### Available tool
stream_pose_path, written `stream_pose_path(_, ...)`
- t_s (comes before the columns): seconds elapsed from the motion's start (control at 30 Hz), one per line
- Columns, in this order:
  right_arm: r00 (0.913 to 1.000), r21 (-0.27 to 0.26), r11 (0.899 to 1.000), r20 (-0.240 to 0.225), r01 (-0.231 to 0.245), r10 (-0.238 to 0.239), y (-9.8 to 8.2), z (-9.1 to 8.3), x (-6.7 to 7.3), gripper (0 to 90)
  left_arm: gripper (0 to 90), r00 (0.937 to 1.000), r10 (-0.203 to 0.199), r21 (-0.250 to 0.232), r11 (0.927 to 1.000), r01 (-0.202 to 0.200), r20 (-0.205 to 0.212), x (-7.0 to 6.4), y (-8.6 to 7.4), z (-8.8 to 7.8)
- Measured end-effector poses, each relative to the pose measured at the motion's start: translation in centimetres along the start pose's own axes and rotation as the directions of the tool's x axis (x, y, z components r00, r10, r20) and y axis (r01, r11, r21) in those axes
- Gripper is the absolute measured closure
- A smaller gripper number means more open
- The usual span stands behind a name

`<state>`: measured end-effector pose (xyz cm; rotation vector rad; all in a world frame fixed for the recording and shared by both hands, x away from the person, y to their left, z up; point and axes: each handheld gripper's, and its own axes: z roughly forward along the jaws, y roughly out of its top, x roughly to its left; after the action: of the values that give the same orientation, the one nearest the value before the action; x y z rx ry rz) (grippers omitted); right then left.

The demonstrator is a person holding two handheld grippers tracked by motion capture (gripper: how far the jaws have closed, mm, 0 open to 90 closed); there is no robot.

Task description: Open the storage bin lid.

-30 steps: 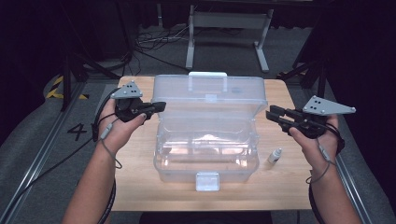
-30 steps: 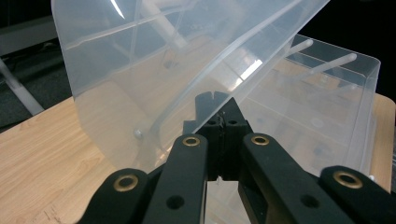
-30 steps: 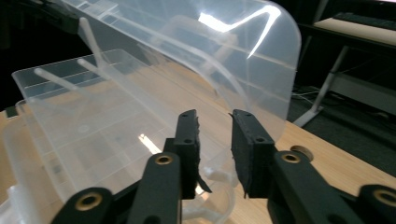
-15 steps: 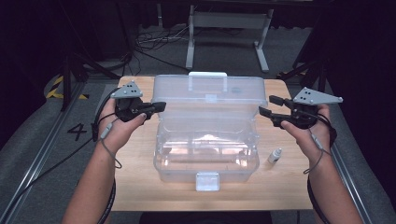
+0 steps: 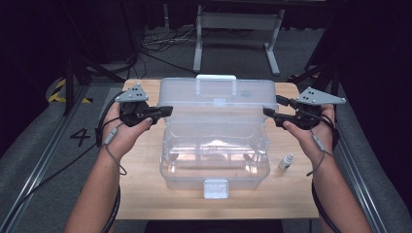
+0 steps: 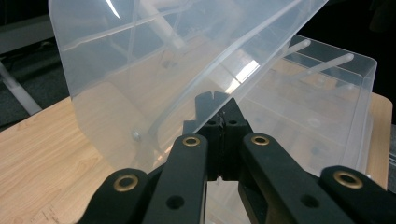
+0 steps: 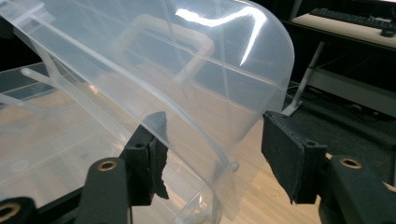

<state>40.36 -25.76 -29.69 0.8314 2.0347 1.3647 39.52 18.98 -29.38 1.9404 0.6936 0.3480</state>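
Observation:
A clear plastic toolbox (image 5: 214,165) stands on the wooden table (image 5: 141,194) with its lid (image 5: 218,99) raised. My left gripper (image 5: 167,110) is shut on the lid's left edge; in the left gripper view its black jaws (image 6: 215,100) pinch the thin rim of the lid (image 6: 154,70). My right gripper (image 5: 272,106) is at the lid's right edge. Its jaws (image 7: 217,140) have just opened wide and eased in a little. The lid's rim (image 7: 163,70) runs between them, with the right-hand pad (image 7: 285,144) apart from the plastic.
A small white bottle (image 5: 286,161) stands on the table right of the box. The box has a white latch (image 5: 216,188) at its front and a handle (image 5: 216,77) on the lid. Dark floor, cables and a metal stand (image 5: 238,34) lie beyond the table.
My right gripper has moved left to the lid's right edge and its jaws have spread apart around it. The left gripper and the lid have kept still.

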Motion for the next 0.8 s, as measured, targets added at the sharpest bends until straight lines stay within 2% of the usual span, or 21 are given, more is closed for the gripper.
stream_pose_path(0.17,0.9990,-0.010,1.000,0.045,0.004,-0.003,0.0,0.1,0.2,49.6,90.0,1.0000,0.002,0.000,1.0000,-0.002,0.000,0.0,0.1,0.0)
stream_pose_path(0.3,0.9959,-0.021,0.999,0.087,0.027,-0.025,0.2,0.2,0.6,49.5,90.0,1.0000,0.003,0.002,1.0000,-0.003,0.002,-0.1,0.1,0.0)
stream_pose_path(0.57,0.9945,-0.024,0.999,0.100,0.034,-0.032,0.5,0.1,0.7,49.9,90.0,1.0000,0.001,-0.003,1.0000,-0.001,0.004,-0.1,0.2,0.0)
stream_pose_path(0.8,0.9908,-0.031,0.999,0.134,0.025,-0.020,0.4,0.1,1.0,55.4,89.9,1.0000,0.005,-0.005,1.0000,-0.005,0.004,0.0,0.2,0.0)
